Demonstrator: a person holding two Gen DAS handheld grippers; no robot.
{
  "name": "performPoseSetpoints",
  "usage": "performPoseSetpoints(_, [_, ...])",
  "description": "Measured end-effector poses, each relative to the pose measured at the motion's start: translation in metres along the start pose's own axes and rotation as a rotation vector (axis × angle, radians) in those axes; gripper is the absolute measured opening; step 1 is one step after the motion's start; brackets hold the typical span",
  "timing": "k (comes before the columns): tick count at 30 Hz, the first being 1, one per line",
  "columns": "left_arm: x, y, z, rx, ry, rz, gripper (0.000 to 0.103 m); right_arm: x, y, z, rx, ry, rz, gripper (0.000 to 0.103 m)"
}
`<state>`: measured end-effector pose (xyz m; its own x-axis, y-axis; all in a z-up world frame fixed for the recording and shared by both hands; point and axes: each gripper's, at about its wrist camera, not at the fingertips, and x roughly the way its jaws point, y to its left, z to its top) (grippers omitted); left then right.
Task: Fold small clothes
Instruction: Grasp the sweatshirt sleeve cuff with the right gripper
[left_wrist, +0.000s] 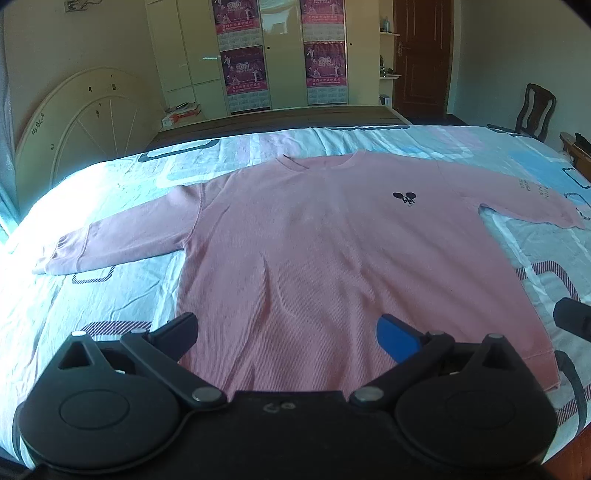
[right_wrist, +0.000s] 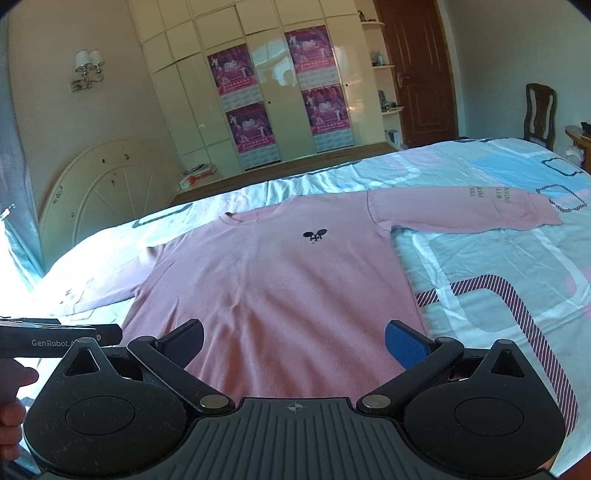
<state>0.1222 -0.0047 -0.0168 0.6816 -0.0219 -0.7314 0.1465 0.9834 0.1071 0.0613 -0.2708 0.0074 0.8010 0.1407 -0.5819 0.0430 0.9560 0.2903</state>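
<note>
A pink long-sleeved sweatshirt lies flat and face up on the bed, sleeves spread to both sides, with a small black mouse logo on the chest. It also shows in the right wrist view. My left gripper is open and empty, hovering over the hem at the shirt's lower left. My right gripper is open and empty over the hem at the lower right. The left gripper's body shows at the left edge of the right wrist view.
The bed sheet is white with pink and blue shapes. A cream headboard leans on the wall at left. A wardrobe with posters, a brown door and a wooden chair stand beyond the bed.
</note>
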Motion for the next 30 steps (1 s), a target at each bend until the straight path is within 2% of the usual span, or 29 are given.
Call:
performPoseSetpoints(9, [0.047, 0.015, 0.038, 0.053, -0.003, -0.045, 0.103, 0.045, -0.005, 0.027, 0.009, 0.005, -0.161, 0.103])
performPoseSetpoints(16, [0.086, -0.001, 0.063, 0.056, 0.002, -0.080, 0.103, 0.071, -0.044, 0.049, 0.053, -0.004, -0.226, 0.103])
performPoseSetpoints(21, [0.117, -0.028, 0.080, 0.014, 0.005, -0.083, 0.103, 0.095, -0.086, 0.068, 0.052, -0.009, -0.235, 0.103])
performPoseSetpoints(28, [0.162, -0.075, 0.104, -0.015, 0.029, -0.065, 0.102, 0.134, -0.175, 0.092, 0.071, 0.013, -0.275, 0.102])
performPoseSetpoints(29, [0.168, -0.081, 0.107, -0.014, 0.031, -0.068, 0.102, 0.139, -0.190, 0.094, 0.087, 0.018, -0.285, 0.101])
performPoseSetpoints(30, [0.174, -0.088, 0.109, -0.012, 0.032, -0.073, 0.102, 0.143, -0.206, 0.096, 0.109, 0.021, -0.296, 0.090])
